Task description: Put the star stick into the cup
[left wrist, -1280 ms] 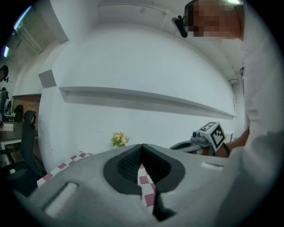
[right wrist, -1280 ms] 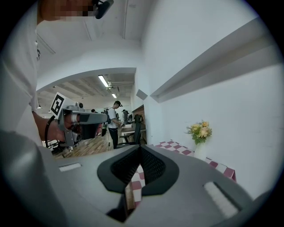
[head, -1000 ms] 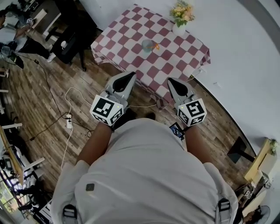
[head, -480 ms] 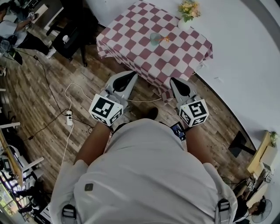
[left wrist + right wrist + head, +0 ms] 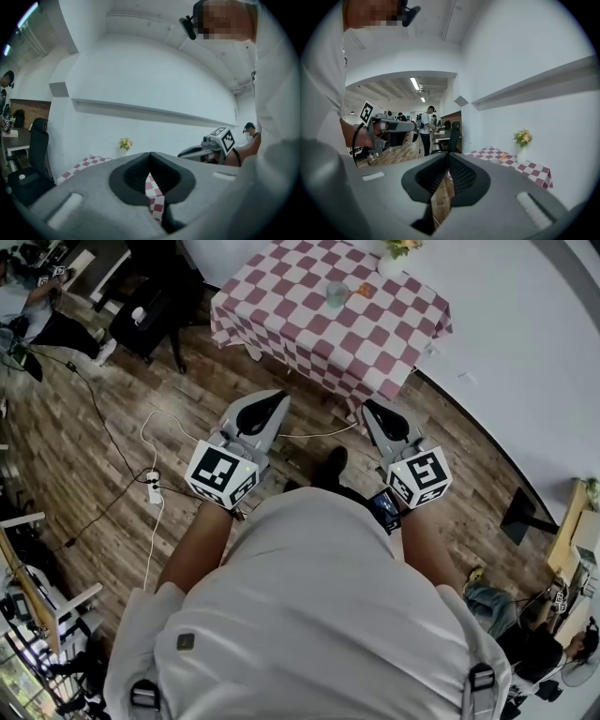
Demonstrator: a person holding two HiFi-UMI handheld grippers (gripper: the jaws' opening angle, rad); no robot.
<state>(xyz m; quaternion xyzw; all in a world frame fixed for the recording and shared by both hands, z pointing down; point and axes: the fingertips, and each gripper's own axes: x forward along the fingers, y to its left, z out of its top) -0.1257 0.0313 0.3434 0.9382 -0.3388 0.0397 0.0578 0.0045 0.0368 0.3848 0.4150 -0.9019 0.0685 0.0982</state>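
Head view, cup (image 5: 337, 293) well beyond left claw (image 5: 266, 406)

A wood-plank floor (image 5: 84, 446) ran under the whole room. At the far side stood a table (image 5: 309, 329) under a red-and-white check cloth, close to a plain white wall (image 5: 525, 362) on the right. A black chair (image 5: 155, 329) sat just left of the table. A white power strip (image 5: 154, 493) and its cable lay on the floor at left. Strip lights (image 5: 414, 83) glowed on the ceiling of the space beyond.
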